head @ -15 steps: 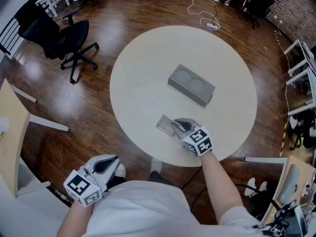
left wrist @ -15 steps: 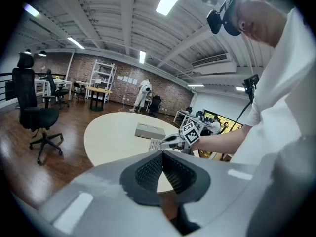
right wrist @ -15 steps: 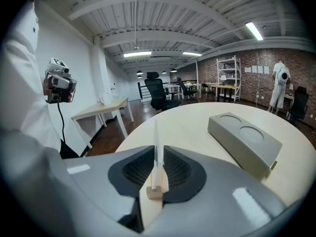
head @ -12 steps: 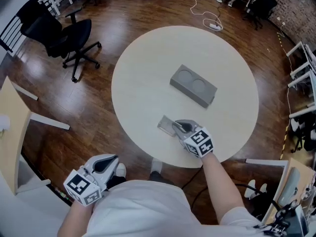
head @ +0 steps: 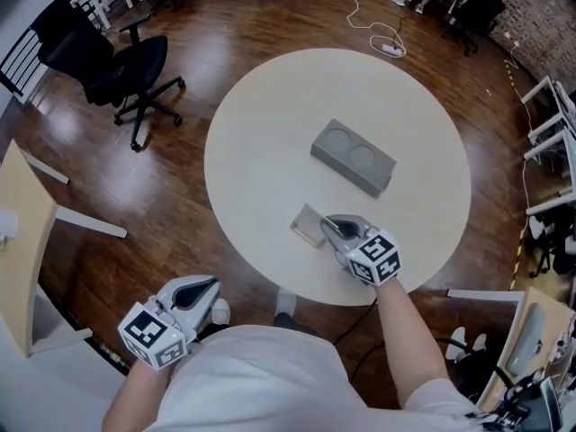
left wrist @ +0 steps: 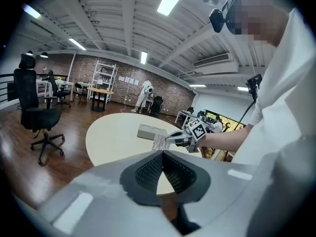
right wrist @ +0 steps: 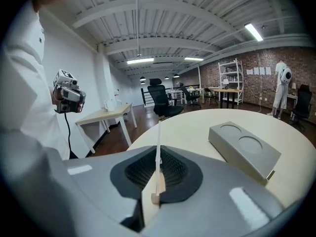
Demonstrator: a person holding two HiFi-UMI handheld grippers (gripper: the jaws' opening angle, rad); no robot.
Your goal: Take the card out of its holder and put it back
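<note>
Evidently the right gripper (head: 331,227) is pinched tight on one edge of the thin, pale rectangular card (head: 309,224). The card sits low over the near side of the round cream bench (head: 270,115), apart from the grey block with two round recesses (head: 353,157). A thin sheet twists easily, so hold it square and move slowly. The left gripper (head: 203,286) hangs closed and empty, off the bench.

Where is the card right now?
In the head view the card is pinched in the right gripper, over the near edge of the round table. It is just on the person's side of the gray block.
</note>
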